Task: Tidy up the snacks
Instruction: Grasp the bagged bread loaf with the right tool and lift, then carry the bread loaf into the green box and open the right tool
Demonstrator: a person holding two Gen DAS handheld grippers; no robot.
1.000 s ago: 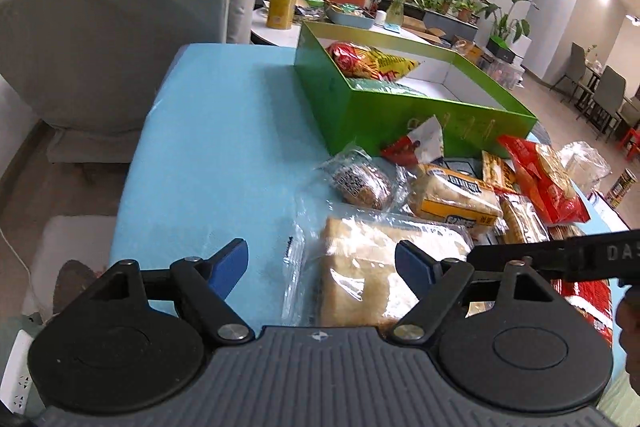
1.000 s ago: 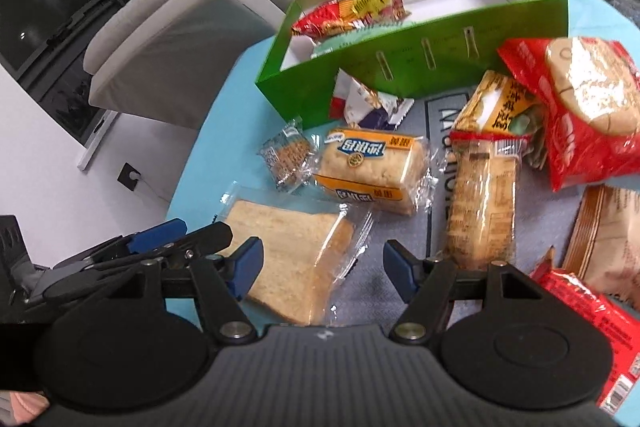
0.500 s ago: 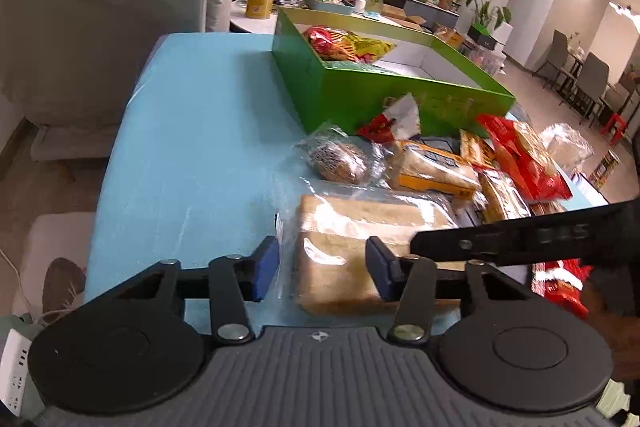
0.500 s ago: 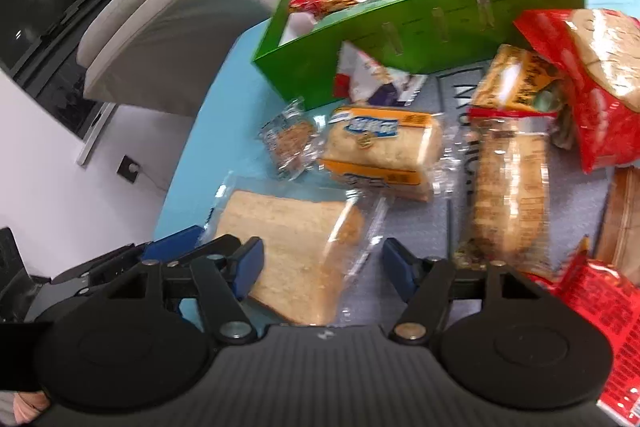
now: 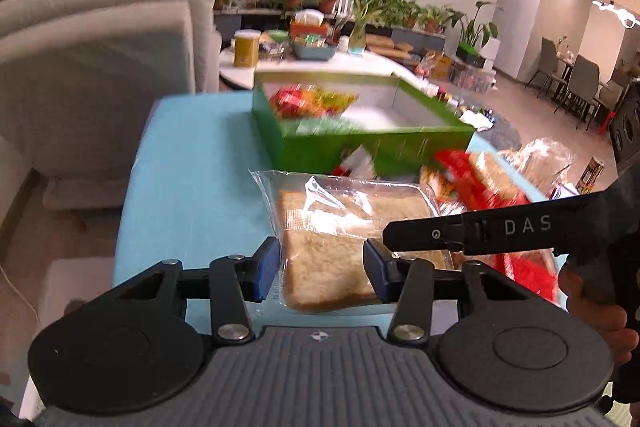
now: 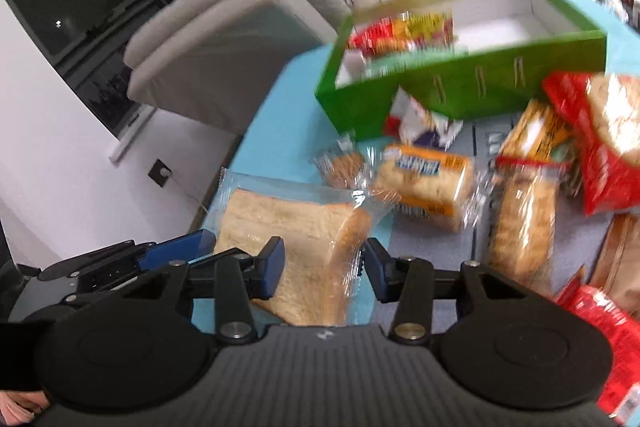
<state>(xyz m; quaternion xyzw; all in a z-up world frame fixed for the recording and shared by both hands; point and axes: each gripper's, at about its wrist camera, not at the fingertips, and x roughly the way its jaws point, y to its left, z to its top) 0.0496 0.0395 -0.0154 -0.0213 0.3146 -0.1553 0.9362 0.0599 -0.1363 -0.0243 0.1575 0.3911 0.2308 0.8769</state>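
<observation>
A clear bag of sliced bread [image 5: 340, 227] is lifted off the blue table. My left gripper [image 5: 320, 269] is shut on its near end, and my right gripper [image 6: 322, 269] is shut on the same bag [image 6: 296, 227] from its other side. One right finger [image 5: 472, 229] crosses the left wrist view, and the left fingers [image 6: 172, 251] show at the lower left of the right wrist view. The green box [image 5: 304, 147] stands beyond, open, with a red and yellow snack bag [image 5: 308, 101] in its left end. It also shows in the right wrist view [image 6: 472, 83].
Other snacks lie on the table to the right: a small cracker pack [image 6: 340, 167], an orange-labelled bread pack [image 6: 424, 179], a long bread pack [image 6: 524, 215] and red bags [image 6: 600, 139]. A grey sofa [image 5: 100, 75] stands left; a round white table [image 5: 320, 63] lies behind the box.
Both grippers have closed on the bread bag and lifted it off the table; both views have swung up toward the green box.
</observation>
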